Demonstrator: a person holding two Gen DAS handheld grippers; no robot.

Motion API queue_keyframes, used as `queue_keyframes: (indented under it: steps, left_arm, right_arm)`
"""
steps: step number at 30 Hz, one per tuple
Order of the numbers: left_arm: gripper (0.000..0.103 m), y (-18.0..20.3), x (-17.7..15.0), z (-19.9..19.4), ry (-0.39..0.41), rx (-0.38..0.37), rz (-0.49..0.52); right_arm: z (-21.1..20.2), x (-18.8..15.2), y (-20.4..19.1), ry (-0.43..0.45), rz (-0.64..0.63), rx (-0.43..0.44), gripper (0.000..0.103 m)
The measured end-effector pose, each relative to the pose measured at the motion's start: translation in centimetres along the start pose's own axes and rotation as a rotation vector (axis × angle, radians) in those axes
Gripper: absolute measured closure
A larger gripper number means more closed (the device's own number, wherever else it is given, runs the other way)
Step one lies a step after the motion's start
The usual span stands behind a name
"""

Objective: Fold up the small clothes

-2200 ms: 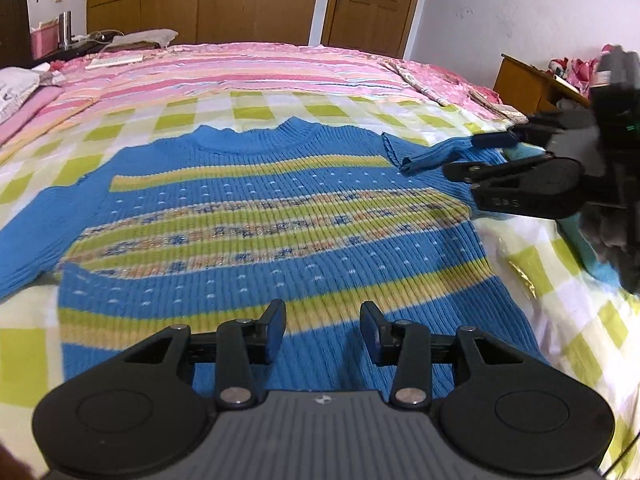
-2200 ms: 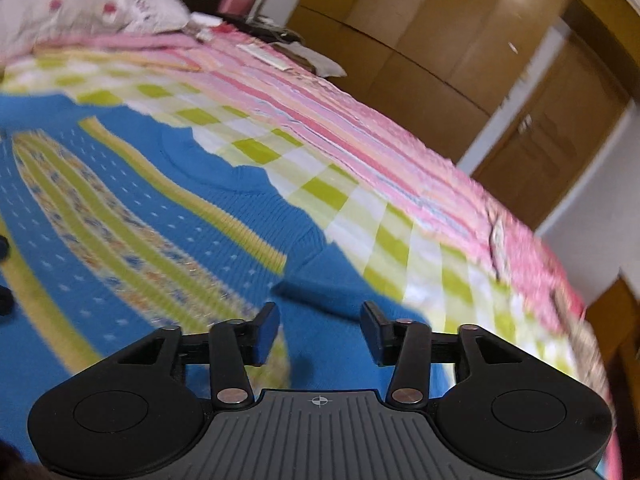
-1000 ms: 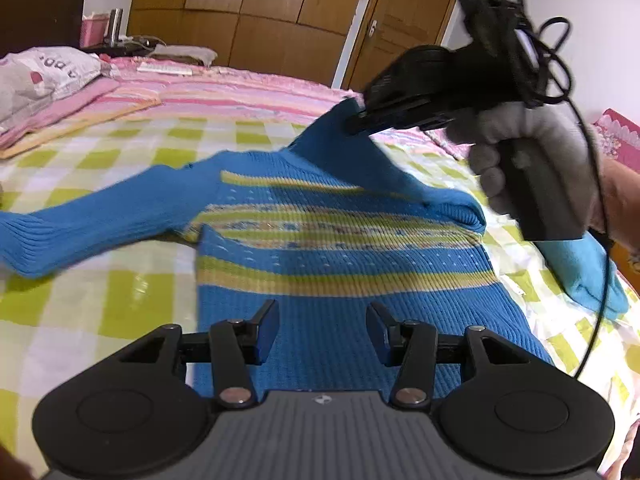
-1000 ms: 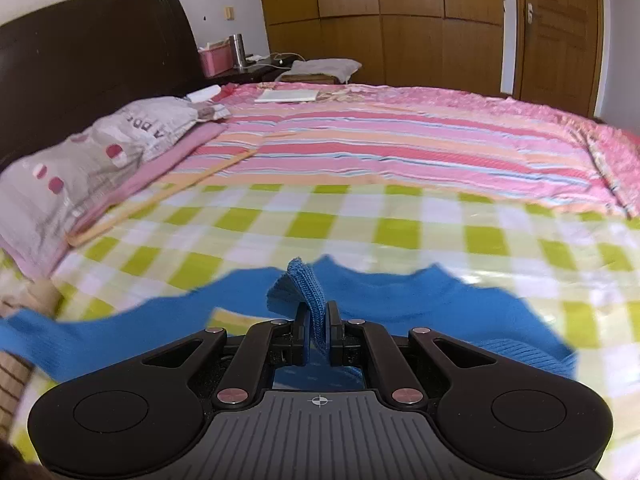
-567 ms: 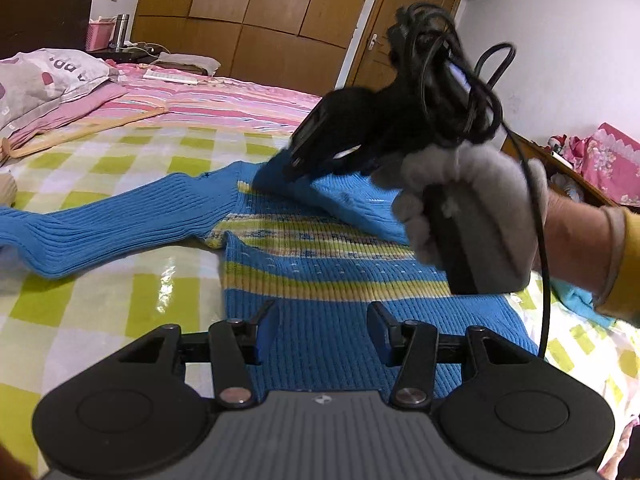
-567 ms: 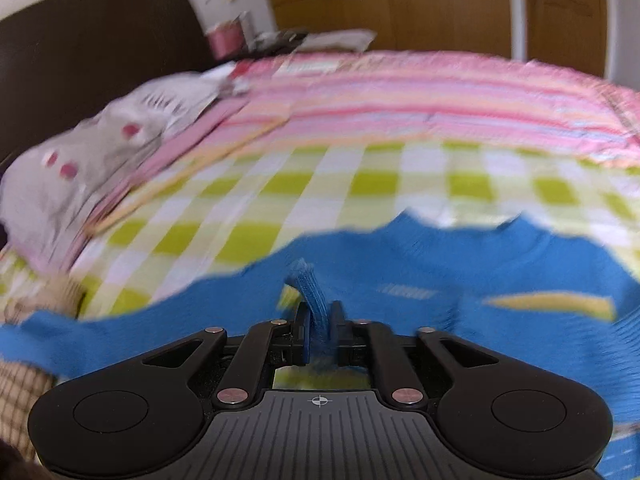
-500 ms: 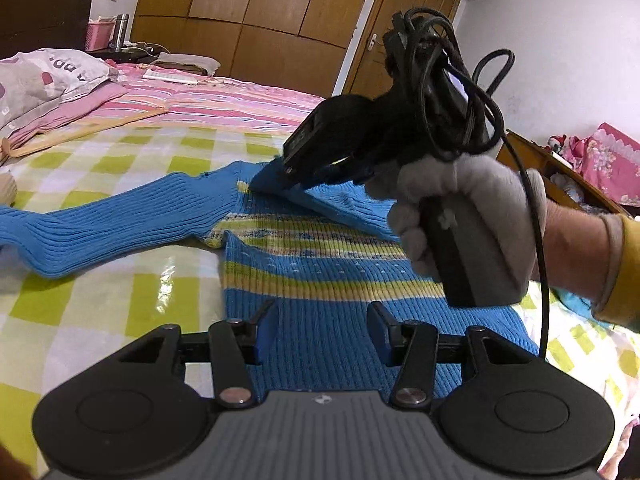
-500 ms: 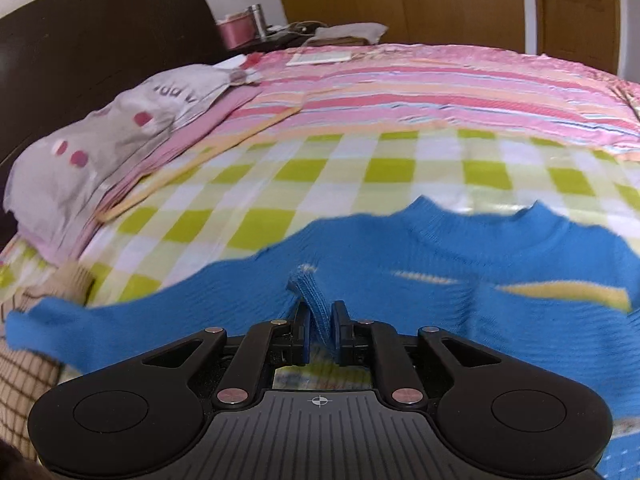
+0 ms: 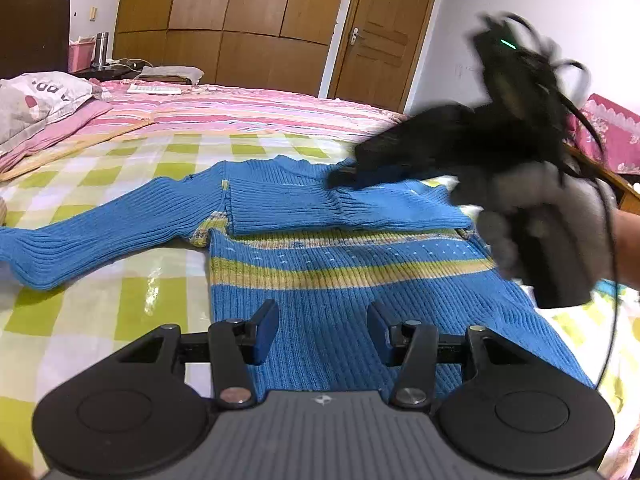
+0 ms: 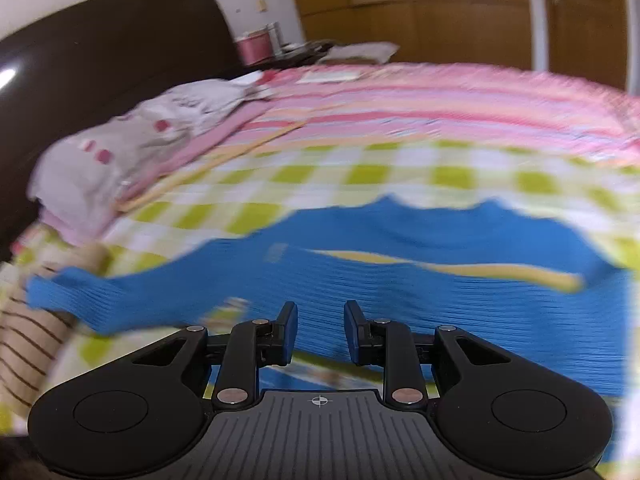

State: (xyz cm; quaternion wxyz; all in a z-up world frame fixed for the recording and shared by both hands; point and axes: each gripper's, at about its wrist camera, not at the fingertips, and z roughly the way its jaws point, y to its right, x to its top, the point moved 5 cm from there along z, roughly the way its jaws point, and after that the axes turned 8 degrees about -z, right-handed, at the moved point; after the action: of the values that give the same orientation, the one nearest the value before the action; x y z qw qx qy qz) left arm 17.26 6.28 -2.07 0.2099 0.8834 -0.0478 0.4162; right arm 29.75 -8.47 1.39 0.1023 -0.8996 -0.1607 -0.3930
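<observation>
A blue knit sweater [image 9: 352, 276] with yellow-green stripes lies flat on the checked bedsheet [image 9: 132, 304]. One sleeve [image 9: 340, 204] is folded across its chest. The other sleeve [image 9: 100, 228] stretches out to the left. My left gripper [image 9: 322, 332] hovers open over the sweater's hem, holding nothing. My right gripper [image 9: 344, 174], held by a gloved hand [image 9: 532, 208], hangs blurred above the folded sleeve near the collar. In the right wrist view the right gripper [image 10: 320, 332] has its jaws opening, with nothing between them and the sweater [image 10: 400, 268] below.
A pillow [image 9: 36, 96] and pink striped bedding [image 9: 260, 108] lie at the far side of the bed. A beige striped garment [image 10: 24, 352] sits at the bed's left edge near the sleeve's cuff. A dark headboard [image 10: 100, 56], wardrobe and door stand behind.
The right gripper carried the sleeve across the chest, laid it down and let go, its jaws now apart. It has drawn back to the right. The left gripper stayed put.
</observation>
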Motion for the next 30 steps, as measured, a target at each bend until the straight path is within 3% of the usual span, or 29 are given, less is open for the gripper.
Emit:
queue_keyframes:
  steps: [5,10,15,19,22,24,27,30]
  left_arm:
    - [0.049,-0.3,-0.1,0.4,-0.007,0.004,-0.025]
    - [0.049,-0.3,-0.4,1.0,-0.019,0.023,-0.045]
    - [0.049,-0.1,-0.5,1.6,-0.024,0.067,-0.032]
    - [0.049,0.2,0.0,2.2,-0.016,0.081,-0.016]
    - [0.049,-0.1,0.4,2.2,-0.003,0.09,-0.024]
    - [0.049,-0.6,0.4,2.0,0.001,0.102,-0.031]
    - [0.049,-1.6,0.3,2.0,-0.003,0.116,-0.046]
    - [0.049,-2.3,0.2,2.0,-0.01,0.116,-0.051]
  right_arm:
    - [-3.3,-3.5,5.7,-0.007,-0.035,-0.218,0.077]
    - [-2.7,-6.4,11.0,-0.074,-0.035,-0.381,0.078]
    - [-3.0,-7.5,12.5,-0.1,-0.037,-0.403,0.077]
    - [-4.5,-7.2,11.2,-0.074,-0.06,-0.356,0.077]
    - [-4.9,-5.4,7.7,-0.008,-0.13,-0.246,0.077]
    - [-4.0,-4.2,4.9,0.008,-0.177,-0.157,0.077]
    - [-1.6,-2.8,0.4,0.021,-0.286,-0.049,0.067]
    - [1.1,-2.2,-3.8,0.027,-0.431,-0.006,0.063]
